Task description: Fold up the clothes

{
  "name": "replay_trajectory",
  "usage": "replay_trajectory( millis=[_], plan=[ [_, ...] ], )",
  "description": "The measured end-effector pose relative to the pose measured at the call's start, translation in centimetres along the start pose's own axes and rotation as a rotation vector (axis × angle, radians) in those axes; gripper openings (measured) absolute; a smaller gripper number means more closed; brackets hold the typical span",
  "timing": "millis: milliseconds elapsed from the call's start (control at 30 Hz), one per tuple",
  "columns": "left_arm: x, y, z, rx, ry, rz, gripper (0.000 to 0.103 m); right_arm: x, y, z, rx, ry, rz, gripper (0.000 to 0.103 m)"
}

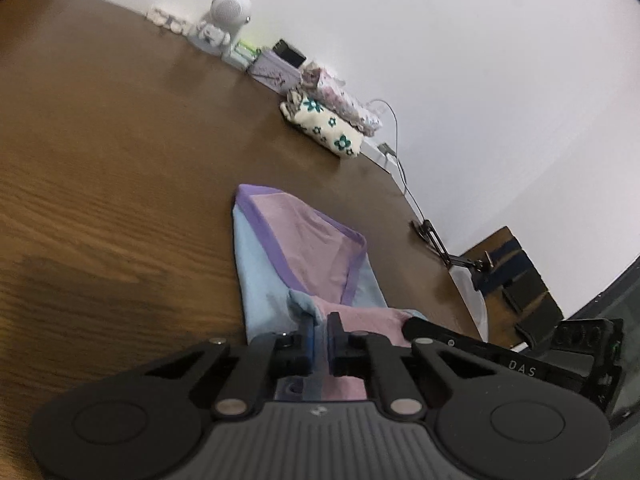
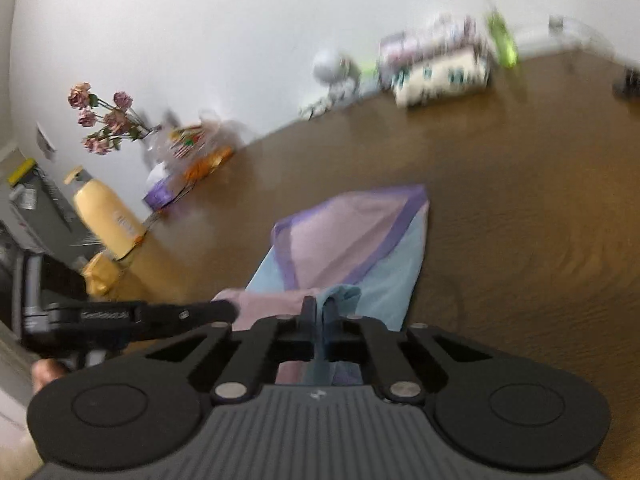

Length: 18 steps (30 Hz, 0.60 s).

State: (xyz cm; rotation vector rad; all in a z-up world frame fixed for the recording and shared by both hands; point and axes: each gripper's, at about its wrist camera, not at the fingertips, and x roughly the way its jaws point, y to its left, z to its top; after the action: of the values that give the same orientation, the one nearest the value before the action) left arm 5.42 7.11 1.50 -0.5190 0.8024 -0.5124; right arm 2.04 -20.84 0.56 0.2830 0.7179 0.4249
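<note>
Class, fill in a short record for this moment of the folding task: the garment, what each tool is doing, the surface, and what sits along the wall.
garment: pastel garment, pink and light blue panels with purple trim, lying on the table
left tool: shut on a near fold of the garment
right tool: shut on a near fold too
surface: brown wooden table
along the wall: floral pouch, white round speaker

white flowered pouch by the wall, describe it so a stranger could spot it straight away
On the brown wooden table, look along the far edge against the white wall. The white flowered pouch lies there, beside a pale lilac patterned bundle. Only it is cream with teal flowers.
</note>
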Motion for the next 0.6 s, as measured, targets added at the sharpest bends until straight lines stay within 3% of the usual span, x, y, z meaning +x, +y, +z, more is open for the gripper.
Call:
replay_trajectory(
  millis=[100, 200, 267, 333, 400, 500, 600],
  plan=[
    [1.1, -0.4, -0.4, 0.054, -0.013, 0.081, 0.017, 0.6, 0.9, -0.2, -0.061, -0.015, -0.068, 0.004],
    [0.5, -0.7, -0.4, 0.082, -0.031, 0.1, 0.024, 0.8, 2.2, -1.0, -0.164, -0.026, -0.154, 0.009],
    [-0.7, -1.0, -0.4, 0.106, -0.052, 0.116, 0.024, -0.2, 2.4, -0.8, -0.206, -0.079, -0.198, 0.025],
    [-2.1, -2.1, -0.5, 0.164, -0.069, 0.122, 0.028, -2.0, 2.5, -0.1, -0.231, -0.143, -0.223, 0.028],
    [-2.9, -4.1, -0.9, 0.253, -0.071, 0.108, 0.033, -3.6, 2.6, 0.5, -0.241, -0.147, -0.16, 0.028],
    [-2.2, -6.8, -1.9, 0.356, -0.044, 0.075, 0.033, -3.5, 3.2, 0.3, -0.223, -0.022, 0.001, 0.018],
    [-0.3, -7.0, -2.7, 0.37, 0.004, 0.126, 0.03, -1.6, 4.0, -0.9, -0.273, 0.03, -0.044, 0.017]
  ],
)
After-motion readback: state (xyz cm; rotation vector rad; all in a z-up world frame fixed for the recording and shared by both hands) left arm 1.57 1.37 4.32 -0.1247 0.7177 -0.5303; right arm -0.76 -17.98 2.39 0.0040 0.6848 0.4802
